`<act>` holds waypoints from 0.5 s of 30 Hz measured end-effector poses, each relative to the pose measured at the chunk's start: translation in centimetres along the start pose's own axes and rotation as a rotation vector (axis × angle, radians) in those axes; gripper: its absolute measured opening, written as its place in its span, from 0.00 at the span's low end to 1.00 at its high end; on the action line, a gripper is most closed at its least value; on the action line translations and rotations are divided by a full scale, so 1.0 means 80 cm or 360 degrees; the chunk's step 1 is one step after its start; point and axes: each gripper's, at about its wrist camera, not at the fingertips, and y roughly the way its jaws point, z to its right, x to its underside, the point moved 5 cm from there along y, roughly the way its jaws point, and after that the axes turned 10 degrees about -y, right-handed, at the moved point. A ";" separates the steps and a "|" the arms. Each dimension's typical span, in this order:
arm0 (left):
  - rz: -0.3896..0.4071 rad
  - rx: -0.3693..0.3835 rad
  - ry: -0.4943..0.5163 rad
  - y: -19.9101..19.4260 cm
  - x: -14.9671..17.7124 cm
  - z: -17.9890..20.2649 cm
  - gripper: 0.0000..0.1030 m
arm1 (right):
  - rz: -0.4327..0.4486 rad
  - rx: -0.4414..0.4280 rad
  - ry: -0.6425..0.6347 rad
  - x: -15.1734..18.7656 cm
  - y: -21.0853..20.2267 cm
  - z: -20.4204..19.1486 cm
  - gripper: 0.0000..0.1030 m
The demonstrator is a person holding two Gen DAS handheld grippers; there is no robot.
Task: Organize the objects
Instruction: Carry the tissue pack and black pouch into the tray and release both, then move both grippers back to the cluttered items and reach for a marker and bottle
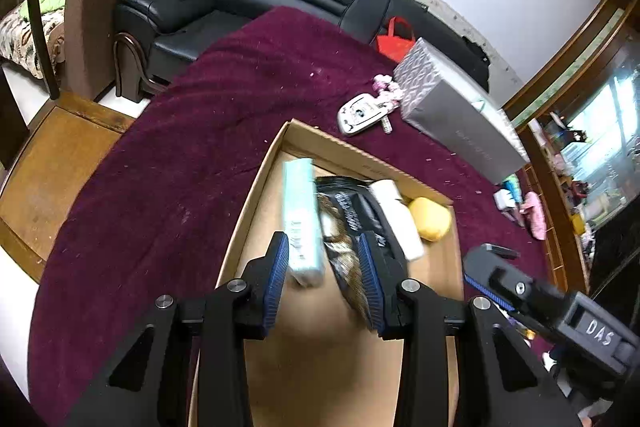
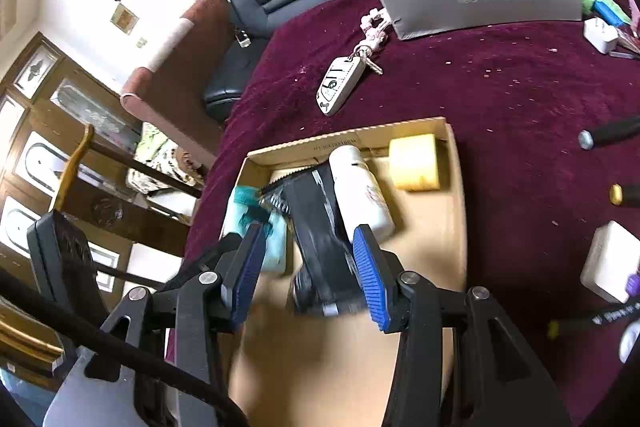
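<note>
Cardboard box [image 1: 280, 163] on maroon cloth [image 1: 180, 155], holding mint tube [image 1: 300, 219] at its left wall, black snack pouch [image 1: 352, 223] next, then white bottle [image 2: 360, 187], yellow block [image 2: 414, 163] in far right corner. Left gripper [image 1: 323, 281] above box, jaws spread w/ gap, not pinching tube. Right gripper [image 2: 308, 271] likewise parted, pouch between, no pinch. Pouch & tube blurred, print unreadable. Car key [image 2: 340, 83] just beyond box; box near end cut off.
</note>
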 end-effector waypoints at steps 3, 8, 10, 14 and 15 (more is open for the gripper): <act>0.0025 0.0071 0.0025 -0.035 0.011 0.015 0.30 | 0.0034 -0.0030 -0.0017 0.017 -0.041 0.012 0.44; 0.0015 0.0235 0.0126 -0.084 0.058 0.065 0.44 | 0.0126 -0.0005 -0.0034 0.057 -0.129 0.059 0.50; -0.0026 0.0297 0.0167 -0.090 0.080 0.086 0.44 | 0.0195 0.0080 -0.0002 0.076 -0.174 0.098 0.53; -0.0154 0.0391 0.0281 -0.077 0.136 0.137 0.44 | 0.0266 0.0293 0.0093 0.107 -0.232 0.173 0.58; -0.0195 0.0394 0.0309 -0.069 0.151 0.149 0.44 | 0.0256 0.0325 0.0131 0.115 -0.240 0.191 0.58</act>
